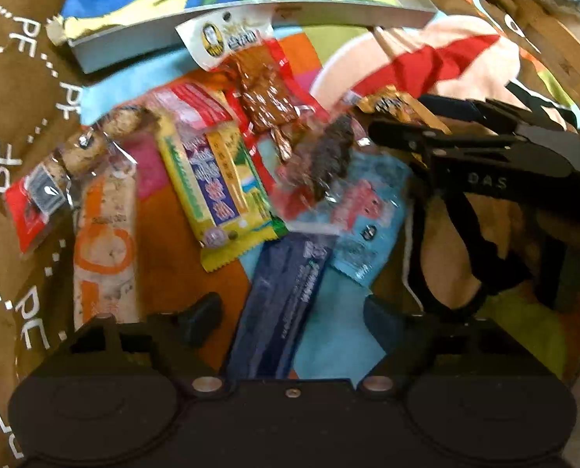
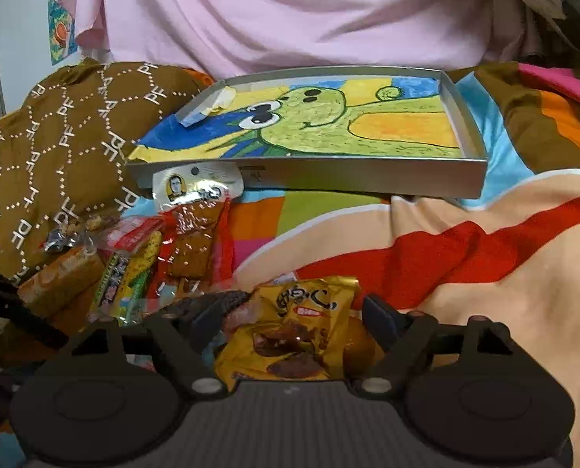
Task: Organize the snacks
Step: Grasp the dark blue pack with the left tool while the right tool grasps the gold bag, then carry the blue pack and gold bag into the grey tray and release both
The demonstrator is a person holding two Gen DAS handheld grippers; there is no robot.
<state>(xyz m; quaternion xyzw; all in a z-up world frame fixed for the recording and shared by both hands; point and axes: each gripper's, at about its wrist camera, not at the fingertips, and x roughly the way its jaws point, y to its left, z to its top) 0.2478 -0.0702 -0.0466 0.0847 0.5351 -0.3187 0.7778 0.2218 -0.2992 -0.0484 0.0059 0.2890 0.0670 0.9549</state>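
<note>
Several snack packets lie on a colourful blanket. In the left wrist view my left gripper [image 1: 290, 314] is open above a dark blue bar packet [image 1: 282, 312] that lies between its fingers; a yellow packet [image 1: 220, 191] and a light blue packet [image 1: 364, 218] lie beyond. My right gripper [image 2: 296, 314] is open around a yellow chocolate snack packet [image 2: 297, 335], not closed on it. The right gripper also shows in the left wrist view [image 1: 391, 132], over that yellow packet [image 1: 391, 107]. A shallow grey tray [image 2: 329, 173] with a green cartoon picture stands behind the snacks.
A brown patterned cushion [image 2: 56, 144] lies left of the tray. A brown snack in a red-edged packet [image 2: 192, 249] leans at the tray's front wall. A person in a pink shirt [image 2: 290, 11] sits behind the tray. The blanket [image 2: 485, 273] spreads to the right.
</note>
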